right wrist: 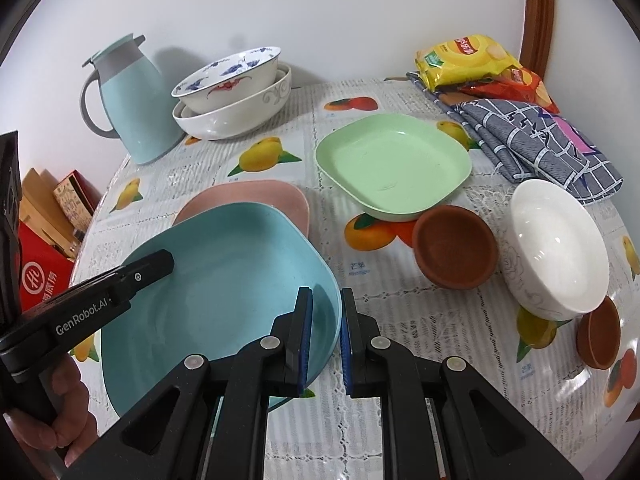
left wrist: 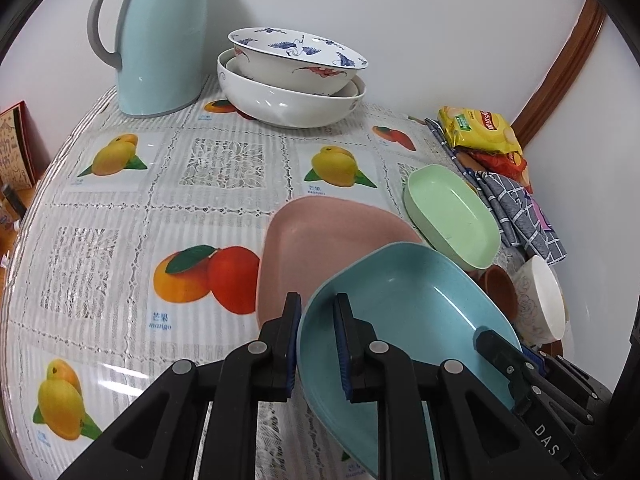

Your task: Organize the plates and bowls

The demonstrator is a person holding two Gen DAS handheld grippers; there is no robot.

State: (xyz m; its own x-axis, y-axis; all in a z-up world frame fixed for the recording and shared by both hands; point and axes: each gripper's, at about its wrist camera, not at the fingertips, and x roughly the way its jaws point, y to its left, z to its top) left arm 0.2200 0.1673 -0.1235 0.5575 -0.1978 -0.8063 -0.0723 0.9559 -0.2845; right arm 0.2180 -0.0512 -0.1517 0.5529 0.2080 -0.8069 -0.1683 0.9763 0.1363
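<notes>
I have both grippers on the blue plate (right wrist: 224, 280); my left gripper (left wrist: 318, 344) straddles its left rim, one finger outside and one inside the dish, pinching it; my right gripper (right wrist: 325, 340) grips the right rim the same way, jaws clenched on the wall of the plate. The plate is tilted, raised at the end nearest me, and its far end overlaps the pink plate (right wrist: 272, 198), which lies flat on the table (left wrist: 120, 208); whether the two touch I cannot tell. The blue plate is a rounded rectangle, and its long axis runs from the near table edge away toward the wall.

To the right of the pink plate sits the green plate (right wrist: 392, 164), its near edge resting over a brown saucer (right wrist: 456, 246); just beside that saucer a white bowl (right wrist: 556, 252) leans tilted against a second brown saucer (right wrist: 600, 332) near the right table edge. A checked cloth (right wrist: 536, 140) lies behind the white bowl, with yellow snack bags (right wrist: 468, 60) piled at the far right corner. At the far edge by the wall a patterned bowl (left wrist: 298, 58) is nested in a larger white bowl (left wrist: 288, 104), with a pale blue jug (left wrist: 160, 40) just to their left. Red boxes (right wrist: 40, 276) stand off the left edge of the table.
</notes>
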